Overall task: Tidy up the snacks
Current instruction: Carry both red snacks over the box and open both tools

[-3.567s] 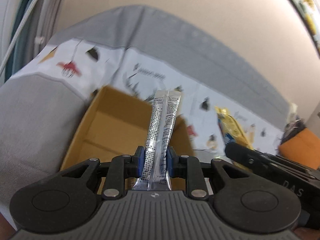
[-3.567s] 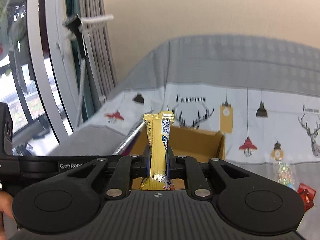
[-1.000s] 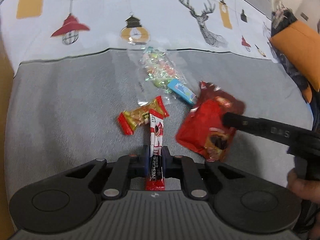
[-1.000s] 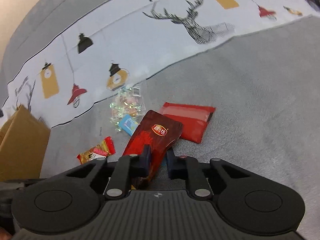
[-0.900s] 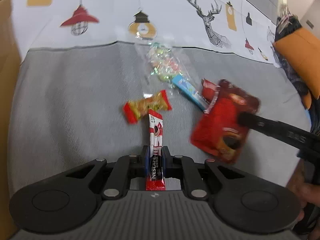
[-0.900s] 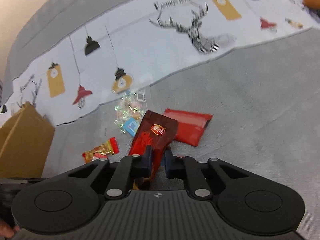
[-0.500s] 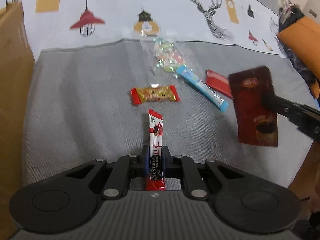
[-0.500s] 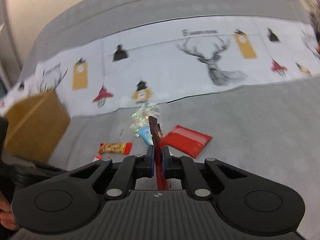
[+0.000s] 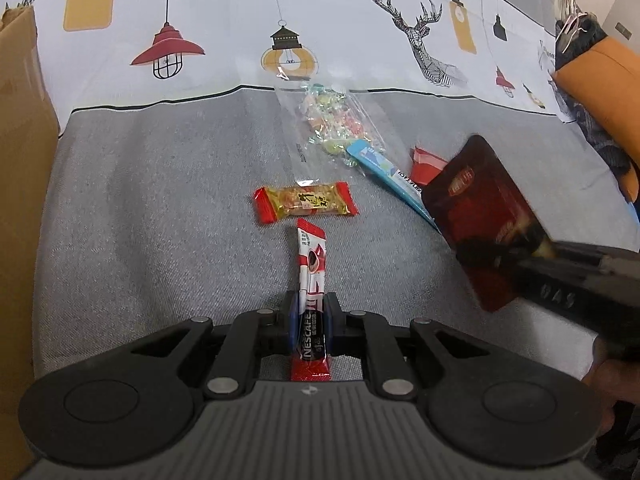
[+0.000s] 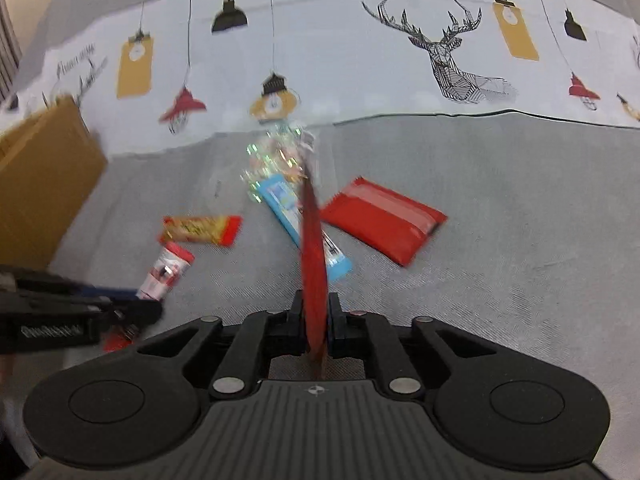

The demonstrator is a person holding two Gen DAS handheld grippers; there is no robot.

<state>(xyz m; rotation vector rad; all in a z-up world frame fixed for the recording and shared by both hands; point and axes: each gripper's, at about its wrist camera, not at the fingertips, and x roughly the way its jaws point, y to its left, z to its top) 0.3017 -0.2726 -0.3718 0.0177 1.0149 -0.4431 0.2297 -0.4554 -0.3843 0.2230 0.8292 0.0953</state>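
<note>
left gripper [image 9: 311, 320] pitched steeply down, jaws clamped on the lower part of a red and white coffee stick [image 9: 312, 280] that juts straight ahead between the blue pads. right gripper [image 10: 316, 328] likewise angled down, jaws closed on a dark red pouch [image 10: 314, 264] seen edge-on in its own view. in the left wrist view the right gripper enters from the right edge with the pouch face showing, tilted; part of the hand [image 9: 608, 380] gripping it shows at lower right. in the right wrist view the left gripper comes in from the left edge, blurred.
</note>
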